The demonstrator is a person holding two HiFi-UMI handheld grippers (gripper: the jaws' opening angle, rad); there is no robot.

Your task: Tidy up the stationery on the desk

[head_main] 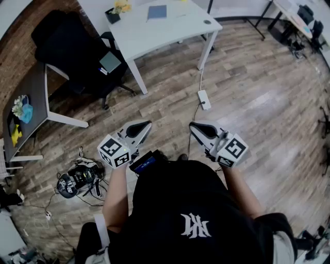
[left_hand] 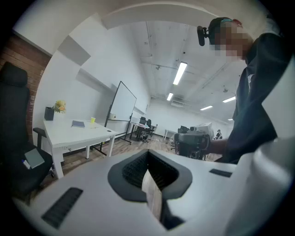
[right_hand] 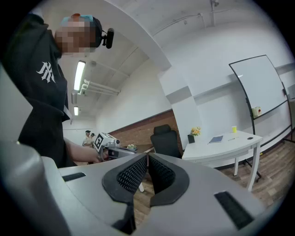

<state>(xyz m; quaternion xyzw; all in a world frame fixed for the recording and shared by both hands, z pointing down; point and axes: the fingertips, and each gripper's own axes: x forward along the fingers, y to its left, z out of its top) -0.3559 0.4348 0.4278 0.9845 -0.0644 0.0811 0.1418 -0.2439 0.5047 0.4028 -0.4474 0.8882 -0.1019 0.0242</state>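
Note:
The white desk (head_main: 170, 28) stands far ahead at the top of the head view. On it lie a blue notebook (head_main: 157, 12), a dark pot with yellow flowers (head_main: 117, 10) and a small round dark thing (head_main: 207, 22). My left gripper (head_main: 148, 124) and right gripper (head_main: 192, 125) are held side by side over the wooden floor, well short of the desk. Both are shut with nothing between the pads. The left gripper view has its gripper (left_hand: 148, 155) shut, with the desk (left_hand: 69, 136), notebook (left_hand: 78, 123) and a yellow cup (left_hand: 92, 120) far off. The right gripper (right_hand: 147, 157) is shut too, with the desk (right_hand: 230, 146) at the right.
A black office chair (head_main: 77, 51) stands left of the desk. A white power strip (head_main: 204, 99) with its cable lies on the floor ahead. Tangled cables and gear (head_main: 77, 178) lie at the left. A grey side table (head_main: 33, 98) is further left. A whiteboard (left_hand: 122, 103) stands behind the desk.

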